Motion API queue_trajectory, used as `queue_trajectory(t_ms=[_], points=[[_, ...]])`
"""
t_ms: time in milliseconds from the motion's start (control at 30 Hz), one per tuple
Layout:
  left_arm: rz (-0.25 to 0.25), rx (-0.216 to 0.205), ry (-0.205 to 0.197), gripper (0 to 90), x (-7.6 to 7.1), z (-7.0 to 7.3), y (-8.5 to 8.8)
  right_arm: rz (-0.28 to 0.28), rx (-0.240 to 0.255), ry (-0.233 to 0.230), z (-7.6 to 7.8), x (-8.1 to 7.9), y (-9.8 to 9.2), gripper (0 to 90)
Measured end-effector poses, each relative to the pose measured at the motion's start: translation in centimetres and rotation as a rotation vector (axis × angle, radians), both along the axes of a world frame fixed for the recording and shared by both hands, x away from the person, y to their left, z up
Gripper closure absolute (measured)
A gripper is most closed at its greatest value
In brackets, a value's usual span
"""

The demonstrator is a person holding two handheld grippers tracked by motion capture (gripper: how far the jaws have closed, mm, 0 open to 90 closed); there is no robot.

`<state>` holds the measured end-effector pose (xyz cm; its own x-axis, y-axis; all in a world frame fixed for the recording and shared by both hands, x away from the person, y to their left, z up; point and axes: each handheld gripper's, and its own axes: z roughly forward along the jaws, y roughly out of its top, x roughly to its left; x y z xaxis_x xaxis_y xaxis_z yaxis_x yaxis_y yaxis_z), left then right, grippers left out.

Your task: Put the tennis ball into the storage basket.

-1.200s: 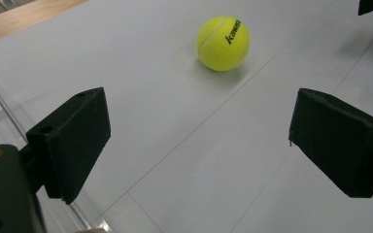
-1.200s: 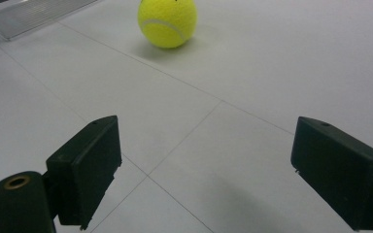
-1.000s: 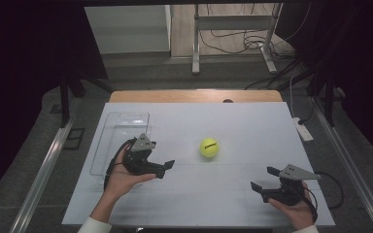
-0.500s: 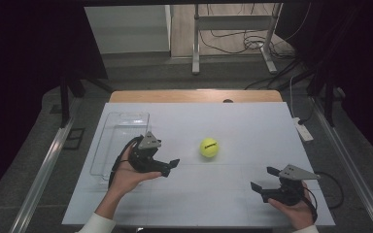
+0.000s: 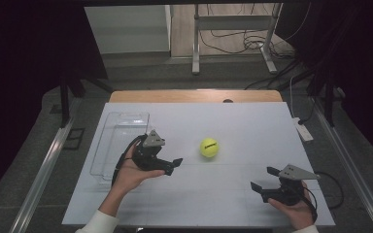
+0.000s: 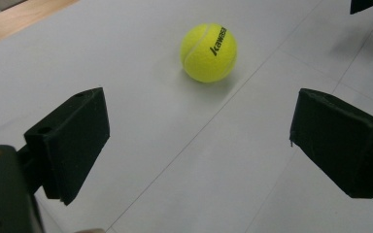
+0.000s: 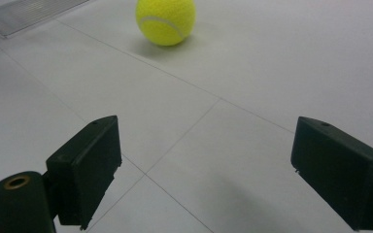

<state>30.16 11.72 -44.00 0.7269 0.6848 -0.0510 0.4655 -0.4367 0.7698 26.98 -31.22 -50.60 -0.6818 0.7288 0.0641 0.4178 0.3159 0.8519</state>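
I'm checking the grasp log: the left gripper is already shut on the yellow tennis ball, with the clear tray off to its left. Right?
Not quite. The left gripper is open, and the tennis ball lies on the table ahead of its jaws, untouched, as the left gripper view shows. The clear tray is indeed to its left.

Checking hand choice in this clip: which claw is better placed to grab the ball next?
Left. The left claw is open, points at the ball and sits close beside it; the right claw, also open, is farther off.
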Motion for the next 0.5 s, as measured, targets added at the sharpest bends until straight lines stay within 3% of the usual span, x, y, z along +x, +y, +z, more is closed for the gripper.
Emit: queue_trajectory(t_ms=[500], points=[[-0.018,-0.003,0.016,7.8,0.78,-0.19,-0.88,0.0,-0.003,0.0,-0.05,0.04,-0.02,11.3]])
